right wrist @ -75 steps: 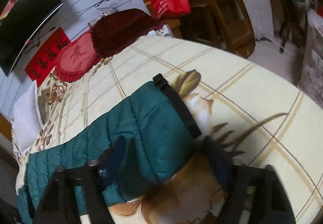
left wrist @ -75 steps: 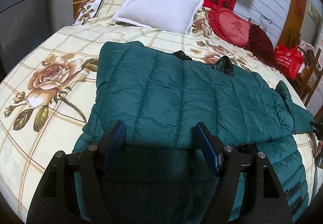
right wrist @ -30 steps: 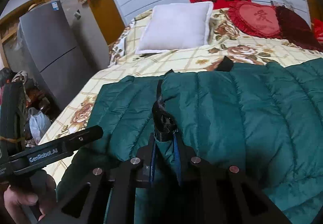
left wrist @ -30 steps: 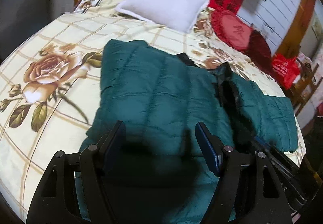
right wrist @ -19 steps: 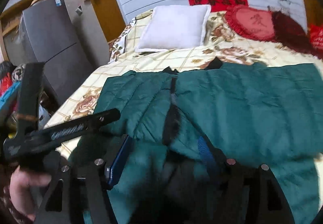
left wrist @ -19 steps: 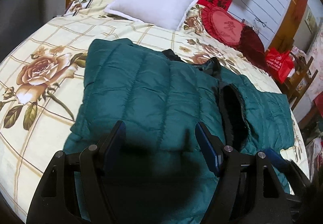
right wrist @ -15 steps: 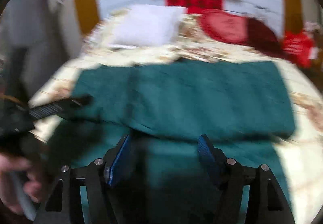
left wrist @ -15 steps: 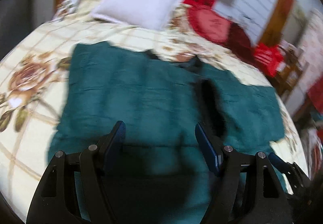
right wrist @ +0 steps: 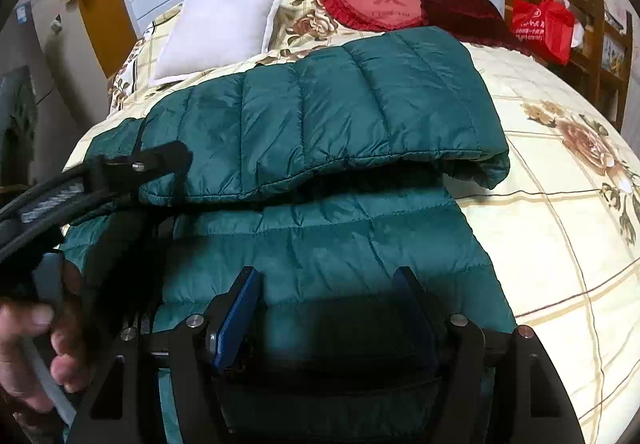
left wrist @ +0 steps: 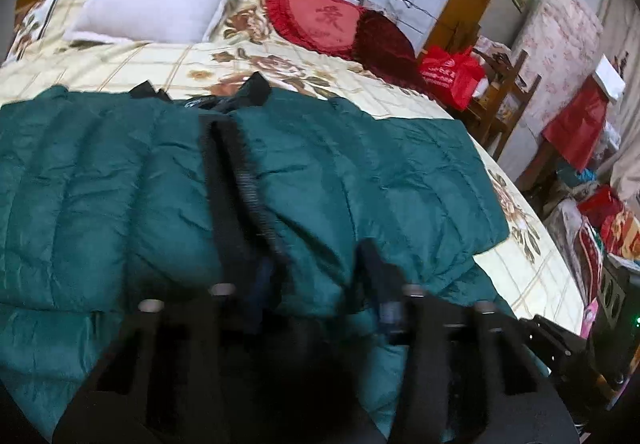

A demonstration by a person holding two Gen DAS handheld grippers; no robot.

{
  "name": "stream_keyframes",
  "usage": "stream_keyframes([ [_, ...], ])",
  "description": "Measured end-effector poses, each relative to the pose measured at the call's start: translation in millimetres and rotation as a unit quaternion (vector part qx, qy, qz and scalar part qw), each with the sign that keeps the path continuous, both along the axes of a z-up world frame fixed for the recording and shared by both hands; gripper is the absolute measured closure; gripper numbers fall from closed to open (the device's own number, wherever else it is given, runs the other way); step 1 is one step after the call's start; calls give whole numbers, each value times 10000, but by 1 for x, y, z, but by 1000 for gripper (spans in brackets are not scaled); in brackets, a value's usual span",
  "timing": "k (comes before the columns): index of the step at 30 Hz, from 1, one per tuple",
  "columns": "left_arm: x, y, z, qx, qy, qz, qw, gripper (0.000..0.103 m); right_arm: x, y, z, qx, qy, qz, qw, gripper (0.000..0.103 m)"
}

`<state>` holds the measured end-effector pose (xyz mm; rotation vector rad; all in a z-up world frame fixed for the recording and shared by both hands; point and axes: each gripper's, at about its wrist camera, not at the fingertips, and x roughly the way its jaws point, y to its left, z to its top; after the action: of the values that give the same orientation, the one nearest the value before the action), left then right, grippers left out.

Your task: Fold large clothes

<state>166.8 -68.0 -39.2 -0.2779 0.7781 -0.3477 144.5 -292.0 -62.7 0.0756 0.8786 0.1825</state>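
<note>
Teal quilted down jacket (right wrist: 352, 132) lies spread across the floral bedspread (right wrist: 560, 244), both sleeves folded in over its body; a black-edged opening runs down the folded part in the left wrist view. The left gripper (left wrist: 320, 284) hovers blurred over the near hem, its fingers parted with nothing between them. The right gripper (right wrist: 328, 308) is likewise released, its blue pads (right wrist: 236, 320) spread above the near right part of the jacket. At the far end rest a white pillow (right wrist: 220, 28) and a red heart cushion (right wrist: 376, 0).
</note>
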Motion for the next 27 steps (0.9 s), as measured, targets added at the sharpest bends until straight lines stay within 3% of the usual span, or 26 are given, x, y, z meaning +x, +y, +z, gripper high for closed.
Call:
stream_keyframes([
  [1, -1, 0, 0, -63, 4, -22, 10000, 87, -2, 1, 1, 5, 30, 12, 10000, 33],
  [4, -10, 1, 5, -74, -156, 17, 9998, 91, -3, 4, -2, -27, 104, 44, 9999, 30],
  [14, -35, 47, 52, -265, -792, 436, 9956, 92, 0, 15, -9, -339, 111, 61, 9993, 21],
  [22, -57, 117, 84, -425, -1408, 1178, 9821, 92, 2, 22, -11, -539, 122, 105, 9984, 15],
  [24, -61, 139, 86, -439, -1442, 1449, 9779, 92, 2, 21, -11, -507, 130, 120, 9986, 14],
  [27, -57, 155, 73, -329, -1196, 1617, 9790, 92, 3, 20, -12, -430, 167, 170, 9988, 10],
])
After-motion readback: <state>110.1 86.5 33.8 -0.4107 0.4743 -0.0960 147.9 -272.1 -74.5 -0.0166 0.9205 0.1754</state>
